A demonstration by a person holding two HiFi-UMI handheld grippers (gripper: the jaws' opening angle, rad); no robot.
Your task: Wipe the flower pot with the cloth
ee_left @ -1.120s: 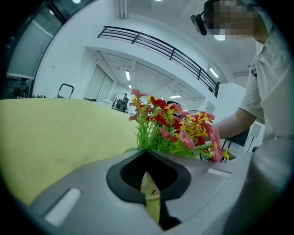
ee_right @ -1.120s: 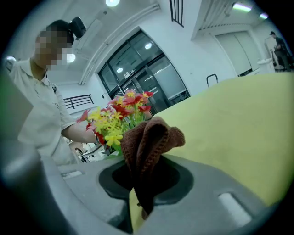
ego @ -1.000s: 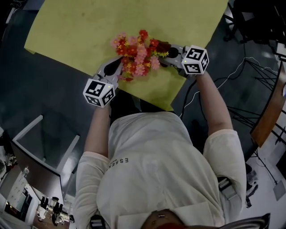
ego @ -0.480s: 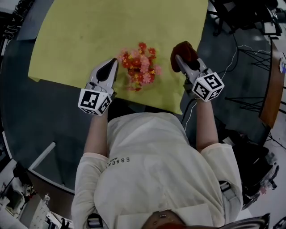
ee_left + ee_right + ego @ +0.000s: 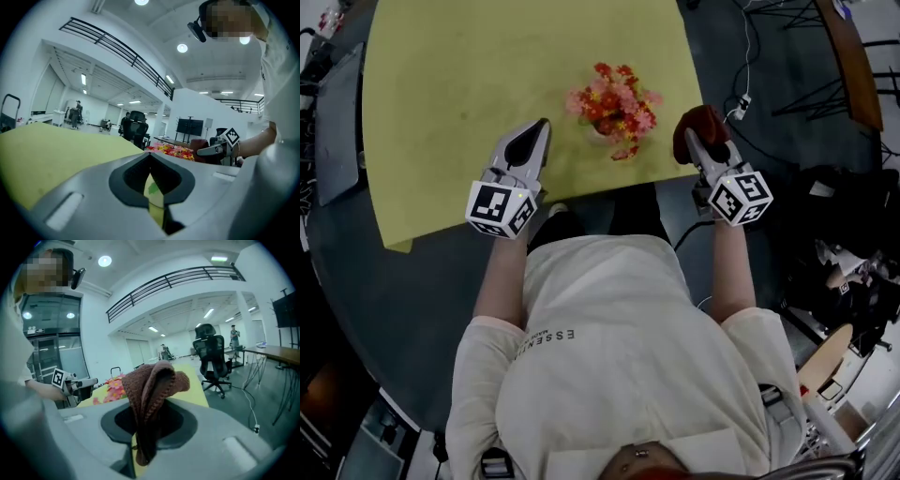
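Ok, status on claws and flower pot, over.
Left claw shut, empty. Right claw shut on the cloth. Flower pot on the table, apart from both claws. Nothing in the way.

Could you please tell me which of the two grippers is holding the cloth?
The right gripper: its jaws are shut on the brown knitted cloth, while the left gripper is shut and empty.

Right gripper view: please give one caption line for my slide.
Right gripper shut on a brown knitted cloth, flowers behind.
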